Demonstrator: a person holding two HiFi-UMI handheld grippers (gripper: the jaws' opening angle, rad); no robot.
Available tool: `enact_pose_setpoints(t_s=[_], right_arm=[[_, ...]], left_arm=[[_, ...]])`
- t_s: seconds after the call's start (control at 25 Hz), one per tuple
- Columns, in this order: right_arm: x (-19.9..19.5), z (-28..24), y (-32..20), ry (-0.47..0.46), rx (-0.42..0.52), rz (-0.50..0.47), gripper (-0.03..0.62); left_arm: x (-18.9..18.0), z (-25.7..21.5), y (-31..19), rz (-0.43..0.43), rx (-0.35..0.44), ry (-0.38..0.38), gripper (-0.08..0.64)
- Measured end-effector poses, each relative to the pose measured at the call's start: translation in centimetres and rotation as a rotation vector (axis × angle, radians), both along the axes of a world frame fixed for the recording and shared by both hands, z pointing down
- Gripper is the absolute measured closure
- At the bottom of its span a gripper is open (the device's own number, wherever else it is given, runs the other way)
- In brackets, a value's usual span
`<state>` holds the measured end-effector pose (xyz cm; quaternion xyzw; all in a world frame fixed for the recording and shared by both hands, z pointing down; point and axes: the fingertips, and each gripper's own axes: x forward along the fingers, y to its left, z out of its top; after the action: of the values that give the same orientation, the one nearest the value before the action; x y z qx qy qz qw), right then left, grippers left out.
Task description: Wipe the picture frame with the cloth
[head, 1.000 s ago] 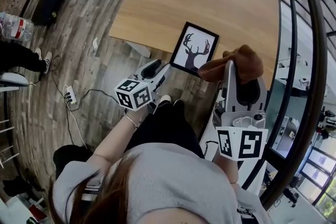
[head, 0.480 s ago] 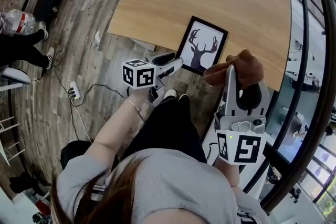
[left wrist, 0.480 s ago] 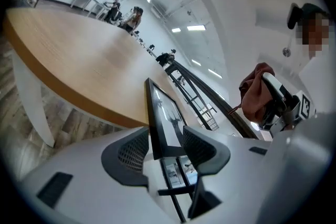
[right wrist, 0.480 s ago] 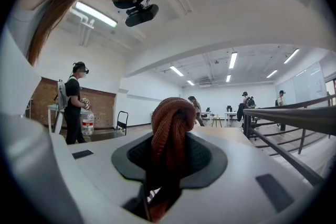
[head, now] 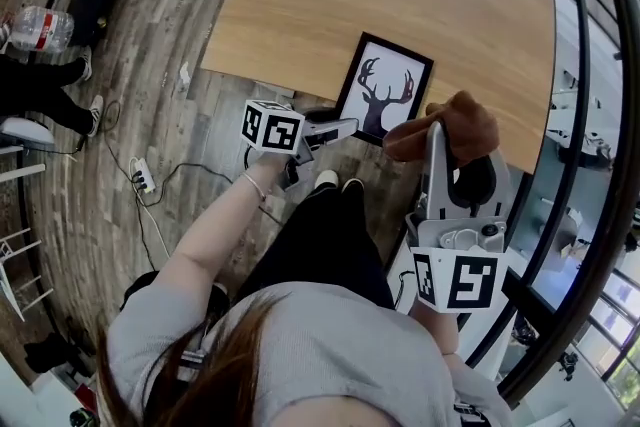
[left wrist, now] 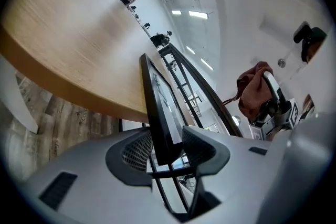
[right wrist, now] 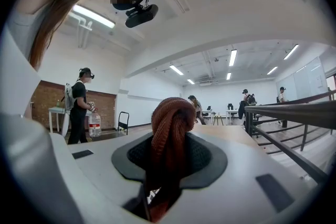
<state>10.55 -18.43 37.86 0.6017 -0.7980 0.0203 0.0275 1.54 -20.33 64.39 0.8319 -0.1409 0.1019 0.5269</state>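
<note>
Only right gripper view shows jaws clamping cloth.

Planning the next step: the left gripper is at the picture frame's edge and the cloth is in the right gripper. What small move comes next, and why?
Probably close the left gripper on the picture frame: its jaws have just been opening, and the frame's edge stands between them, apparently ungripped. The right gripper clamps the cloth, ready to wipe.
</note>
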Motion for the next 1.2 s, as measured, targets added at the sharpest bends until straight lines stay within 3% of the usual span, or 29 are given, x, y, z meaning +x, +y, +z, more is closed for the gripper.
enact_pose_setpoints(t_s=[0.16, 0.6, 0.76, 0.92, 1.04, 1.12, 1.2], right_arm=[[-0.1, 0.2, -0.2, 0.004, -0.002, -0.004, 0.459], [-0.3, 0.9, -0.7, -0.01, -0.015, 0.003, 0.459], [-0.8, 0.7, -0.9, -0.005, 0.008, 0.009, 0.459], [-1.5, -2.2, -0.2, 0.068, 0.076, 0.017, 0.459], [-0.9, -1.6, 0.7, 0.19, 0.187, 0.033, 0.459], [-0.3, 2.2, 0.8, 0.297, 0.276, 0.06, 0.459], [0.0, 3.7, -0.2, 0.475, 0.348, 0.103, 0.459]], left_arm=[[0.6, -0.4, 0.0, 0.034, -0.052, 0.099, 0.415], [0.6, -2.2, 0.3, -0.043, -0.201, 0.4, 0.503], [0.1, -2.6, 0.2, 0.001, -0.067, 0.361, 0.507], [-0.2, -7.3, 0.9, -0.037, -0.038, 0.498, 0.508], [-0.1, -7.5, 1.5, -0.045, 0.043, 0.601, 0.506], [0.1, -3.2, 1.4, -0.02, 0.138, 0.595, 0.506], [0.9, -1.4, 0.8, 0.011, 0.24, 0.572, 0.506]])
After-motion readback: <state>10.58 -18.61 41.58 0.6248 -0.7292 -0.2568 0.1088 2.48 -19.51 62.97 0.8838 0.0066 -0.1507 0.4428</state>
